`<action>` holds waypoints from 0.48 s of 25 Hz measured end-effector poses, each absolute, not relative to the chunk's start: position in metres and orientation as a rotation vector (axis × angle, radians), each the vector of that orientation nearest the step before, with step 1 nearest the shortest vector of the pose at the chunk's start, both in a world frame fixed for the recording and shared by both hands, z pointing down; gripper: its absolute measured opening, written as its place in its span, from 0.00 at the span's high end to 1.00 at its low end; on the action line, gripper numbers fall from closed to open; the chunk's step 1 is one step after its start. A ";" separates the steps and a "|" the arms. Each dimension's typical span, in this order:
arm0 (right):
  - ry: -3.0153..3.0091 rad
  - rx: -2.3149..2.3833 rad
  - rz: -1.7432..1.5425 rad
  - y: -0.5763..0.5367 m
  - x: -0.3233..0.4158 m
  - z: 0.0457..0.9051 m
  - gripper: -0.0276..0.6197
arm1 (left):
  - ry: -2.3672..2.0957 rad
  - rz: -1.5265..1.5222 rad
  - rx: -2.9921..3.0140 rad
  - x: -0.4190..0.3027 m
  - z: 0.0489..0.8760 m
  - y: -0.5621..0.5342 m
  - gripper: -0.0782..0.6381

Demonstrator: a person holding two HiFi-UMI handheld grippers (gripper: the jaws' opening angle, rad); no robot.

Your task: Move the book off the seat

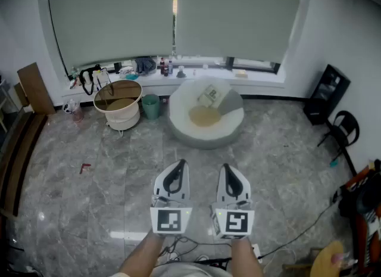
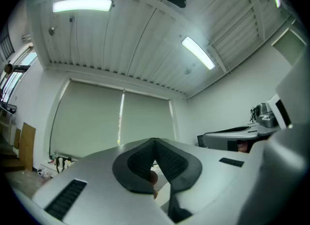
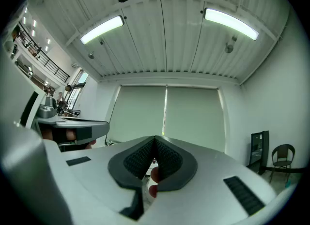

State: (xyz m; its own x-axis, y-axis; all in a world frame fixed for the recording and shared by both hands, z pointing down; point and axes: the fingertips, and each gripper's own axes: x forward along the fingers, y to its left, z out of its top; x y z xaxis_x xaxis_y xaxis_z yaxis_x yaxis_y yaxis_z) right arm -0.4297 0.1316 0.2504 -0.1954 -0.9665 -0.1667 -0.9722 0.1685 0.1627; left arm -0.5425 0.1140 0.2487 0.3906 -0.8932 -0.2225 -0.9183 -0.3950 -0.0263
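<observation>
A pale book (image 1: 209, 96) lies on the back of a round white floor seat (image 1: 232, 128) that has a tan cushion (image 1: 204, 116) in its middle, by the window. My left gripper (image 1: 180, 164) and right gripper (image 1: 227, 167) are held side by side over the marble floor, well short of the seat. Both point toward it and both are shut with nothing between the jaws. In the left gripper view the left gripper (image 2: 155, 141) faces the blind and ceiling, and the right gripper (image 3: 155, 139) sees the same in the right gripper view.
A round white basket (image 1: 119, 104) with a wooden rim and a green bucket (image 1: 151, 106) stand left of the seat. A cluttered window sill (image 1: 190, 74) runs behind. A black speaker (image 1: 325, 93) and black chair (image 1: 343, 129) are at right. Cables (image 1: 297, 234) trail on the floor.
</observation>
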 end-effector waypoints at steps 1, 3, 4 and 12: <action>2.384 -1.983 0.356 0.132 -0.433 0.252 0.96 | 1.632 0.247 -2.498 -0.546 0.250 0.114 0.90; 2.388 -1.993 0.346 0.132 -0.441 0.255 0.96 | 1.624 0.229 -2.504 -0.552 0.252 0.114 0.90; 2.392 -1.995 0.343 0.132 -0.445 0.256 0.96 | 1.623 0.228 -2.507 -0.556 0.253 0.114 0.90; 2.368 -2.016 0.337 0.134 -0.470 0.259 0.96 | 1.613 0.250 -2.532 -0.583 0.258 0.115 0.90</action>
State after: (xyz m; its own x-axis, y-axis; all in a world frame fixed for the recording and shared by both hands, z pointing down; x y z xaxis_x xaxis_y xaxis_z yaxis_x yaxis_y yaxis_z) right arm -0.4700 0.1339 0.2589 -0.1691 -0.9742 -0.1492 -0.9772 0.1460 0.1540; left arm -0.5828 0.1152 0.2577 0.4154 -0.8855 -0.2080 -0.9069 -0.4208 -0.0198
